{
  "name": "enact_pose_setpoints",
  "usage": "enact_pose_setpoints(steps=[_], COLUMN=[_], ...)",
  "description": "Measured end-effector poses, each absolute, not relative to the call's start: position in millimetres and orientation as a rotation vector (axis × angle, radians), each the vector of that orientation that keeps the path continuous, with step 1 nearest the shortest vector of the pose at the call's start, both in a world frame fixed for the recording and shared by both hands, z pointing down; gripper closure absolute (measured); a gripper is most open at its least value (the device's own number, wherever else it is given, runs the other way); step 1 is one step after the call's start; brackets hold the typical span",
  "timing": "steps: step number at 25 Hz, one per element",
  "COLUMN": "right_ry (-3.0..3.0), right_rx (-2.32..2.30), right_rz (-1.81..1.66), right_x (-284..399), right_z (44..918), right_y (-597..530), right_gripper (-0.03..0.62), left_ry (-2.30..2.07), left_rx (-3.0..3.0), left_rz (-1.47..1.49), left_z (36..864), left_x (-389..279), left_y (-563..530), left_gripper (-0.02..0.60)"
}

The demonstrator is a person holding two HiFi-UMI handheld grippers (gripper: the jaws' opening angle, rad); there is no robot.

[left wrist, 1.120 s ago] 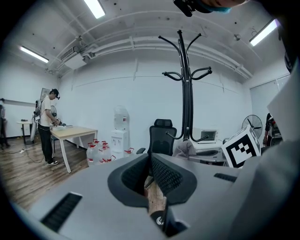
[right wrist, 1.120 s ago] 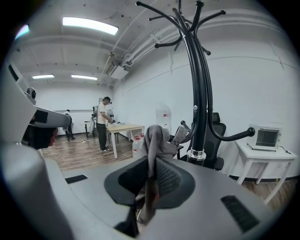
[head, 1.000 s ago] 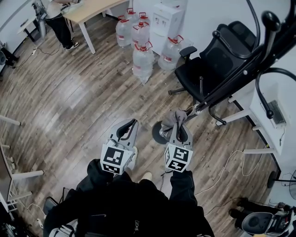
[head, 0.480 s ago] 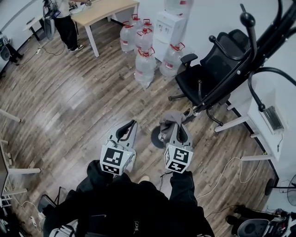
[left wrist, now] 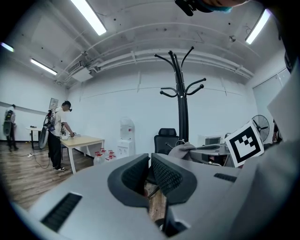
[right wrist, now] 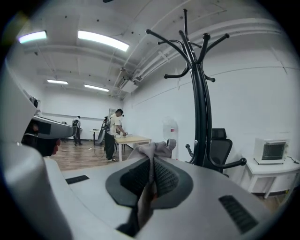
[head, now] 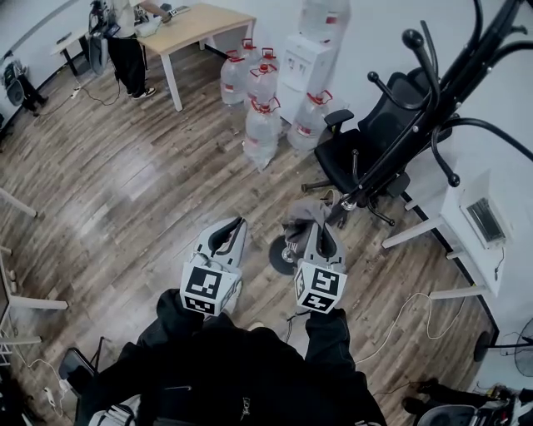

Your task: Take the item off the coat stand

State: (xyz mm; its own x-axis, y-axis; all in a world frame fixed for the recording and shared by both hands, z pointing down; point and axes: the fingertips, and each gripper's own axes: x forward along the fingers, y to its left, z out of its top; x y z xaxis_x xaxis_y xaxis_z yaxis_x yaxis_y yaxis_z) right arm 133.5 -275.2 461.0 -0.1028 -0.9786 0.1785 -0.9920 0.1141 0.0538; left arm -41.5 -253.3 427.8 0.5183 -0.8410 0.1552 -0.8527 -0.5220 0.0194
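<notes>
The black coat stand (head: 391, 141) rises from its round base (head: 279, 250) toward the upper right, and its hooks are bare. A crumpled grey cloth (head: 306, 211) hangs off the stand, a little left of the pole. My right gripper (head: 320, 225) is shut on it. In the right gripper view the cloth (right wrist: 152, 149) runs between the pads of the gripper (right wrist: 151, 165), and the stand (right wrist: 200, 93) is just to the right. My left gripper (head: 236, 225) hovers over the floor to the left, shut on nothing. In the left gripper view that gripper (left wrist: 150, 161) points at the stand (left wrist: 178, 93).
A black office chair (head: 366, 137) stands behind the stand. Several water bottles (head: 262, 108) and a dispenser (head: 308, 50) lie beyond it. A wooden desk (head: 200, 21) with a person (head: 125, 42) is at the far left. A white table (head: 441, 208) and floor cables (head: 408, 299) are on the right.
The head view has shifted, so the stand's hooks sit further left and lower in the picture. The right gripper keeps the grey cloth. Both grippers stay in the same place.
</notes>
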Motion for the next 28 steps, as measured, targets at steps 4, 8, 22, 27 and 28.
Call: enact_pose_setpoints(steps=[4, 8, 22, 27, 28], right_ry=[-2.235, -2.254, -2.225, -2.17, -2.157], right_rx=[1.981, 1.987, 2.069, 2.141, 2.154], right_rz=[0.083, 0.05, 0.01, 0.018, 0.02], right_x=[129, 128, 155, 184, 190], right_z=[448, 435, 417, 419, 419], right_y=[-260, -239, -159, -128, -123], right_gripper=[0.569, 0.569, 0.569, 0.569, 0.569], left_ry=[-1.498, -1.507, -1.431, -1.354, -1.338], left_rx=[2.663, 2.668, 2.737, 2.786, 2.795], left_rz=[0.175, 0.152, 0.111, 0.112, 0.111], left_z=[422, 417, 410, 411, 411], left_x=[-43, -44, -15, 11, 17], left_y=[-238, -220, -163, -145, -142], left_gripper=[0.545, 0.545, 0.545, 0.545, 0.545])
